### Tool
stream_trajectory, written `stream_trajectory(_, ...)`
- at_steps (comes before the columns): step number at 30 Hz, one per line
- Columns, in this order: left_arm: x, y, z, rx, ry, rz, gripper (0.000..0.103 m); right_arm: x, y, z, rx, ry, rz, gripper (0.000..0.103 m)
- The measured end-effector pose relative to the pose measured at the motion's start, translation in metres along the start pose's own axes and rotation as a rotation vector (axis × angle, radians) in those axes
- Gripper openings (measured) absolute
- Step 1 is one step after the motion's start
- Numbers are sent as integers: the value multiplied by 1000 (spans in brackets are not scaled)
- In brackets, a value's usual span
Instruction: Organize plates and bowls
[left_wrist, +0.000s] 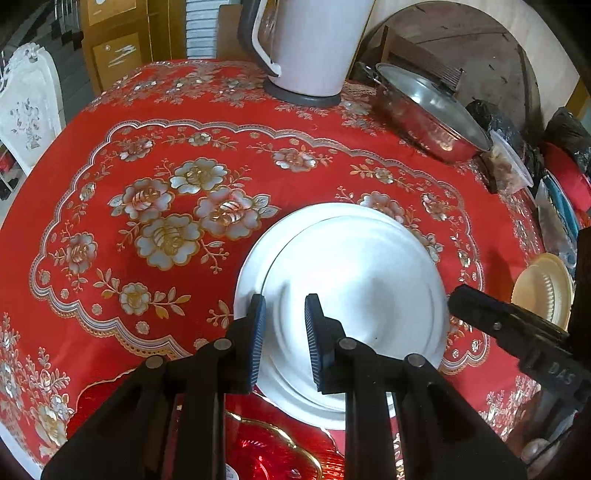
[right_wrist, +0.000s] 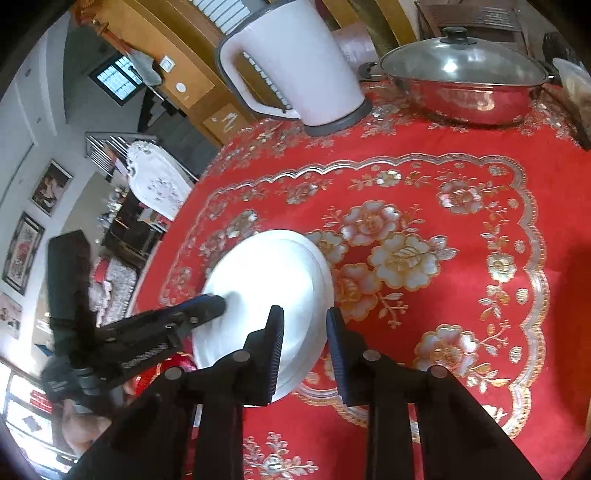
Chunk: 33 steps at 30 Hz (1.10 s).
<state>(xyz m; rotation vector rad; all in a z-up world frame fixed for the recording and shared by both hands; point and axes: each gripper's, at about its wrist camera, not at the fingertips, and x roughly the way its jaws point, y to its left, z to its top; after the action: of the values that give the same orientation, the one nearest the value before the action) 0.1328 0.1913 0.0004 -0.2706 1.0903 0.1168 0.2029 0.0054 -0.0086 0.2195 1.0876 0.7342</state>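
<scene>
Left gripper (left_wrist: 284, 332) jaws apart, hovering over near rim of stacked white plates (left_wrist: 354, 280). Right gripper (right_wrist: 304, 347) also apart, straddling plates' right edge; kettle (left_wrist: 314, 48) well beyond.

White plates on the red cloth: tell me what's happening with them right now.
A person works two handheld grippers over the stacked white plates on the red tablecloth. The left gripper hangs open above the stack's near edge. The right gripper, also open, straddles the stack's rim on the other side. Neither has closed on a plate yet.
</scene>
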Motion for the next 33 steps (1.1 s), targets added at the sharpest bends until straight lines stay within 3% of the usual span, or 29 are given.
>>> stream_trajectory(4,4,2,0,-5,4,9,19,2,5,1,-7,12,-14,27)
stream_trajectory(24,7,5,0,2,11,15,19,-2,4,3,52,8,80,27)
stream_trajectory(33,7,0,0,18,8,16,19,9,3,1,60,51,76,36)
